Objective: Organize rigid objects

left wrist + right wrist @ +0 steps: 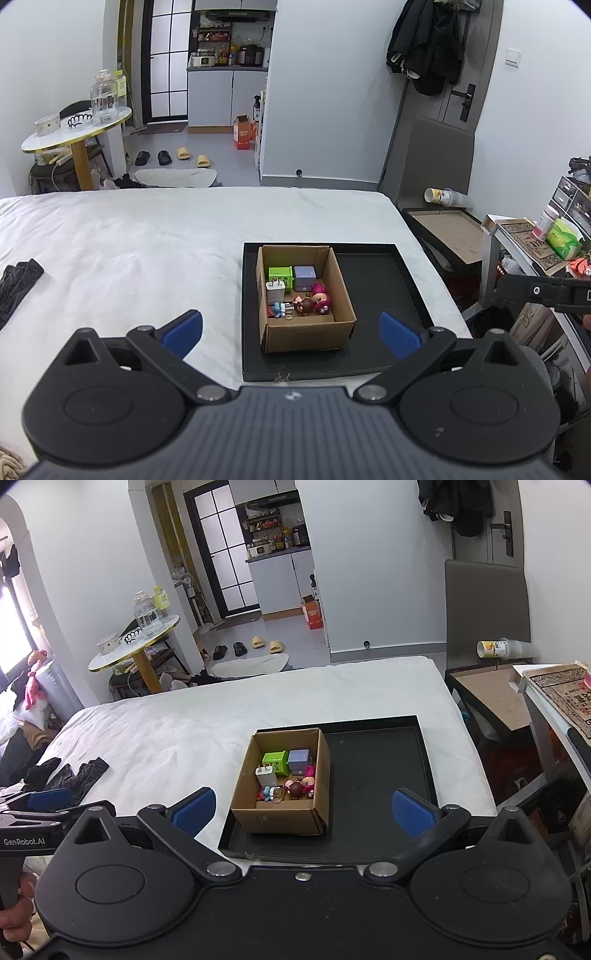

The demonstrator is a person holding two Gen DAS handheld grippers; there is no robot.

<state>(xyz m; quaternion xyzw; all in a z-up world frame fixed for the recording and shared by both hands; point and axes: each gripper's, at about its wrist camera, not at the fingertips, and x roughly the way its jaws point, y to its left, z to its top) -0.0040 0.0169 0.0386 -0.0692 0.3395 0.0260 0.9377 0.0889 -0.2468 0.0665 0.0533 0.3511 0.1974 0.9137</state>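
An open cardboard box [341, 295] [321, 775] stands in the left half of a black tray [373, 280] [376, 768] on the white bed. Inside lie a green cube [280, 277] [275, 762], a lilac cube [305, 277] [298, 760], a white plug charger [275, 291] [265, 775] and several small toy figures [314, 301] [295, 790]. My left gripper [291, 334] is open and empty, hovering before the tray's near edge. My right gripper [304, 812] is open and empty, above the tray's near edge.
Dark clothing [16, 286] [70, 775] lies at the bed's left. A round table with a glass jar [105, 98] stands beyond the bed. A chair and side table [491, 694] and a cluttered shelf [535, 236] flank the bed's right.
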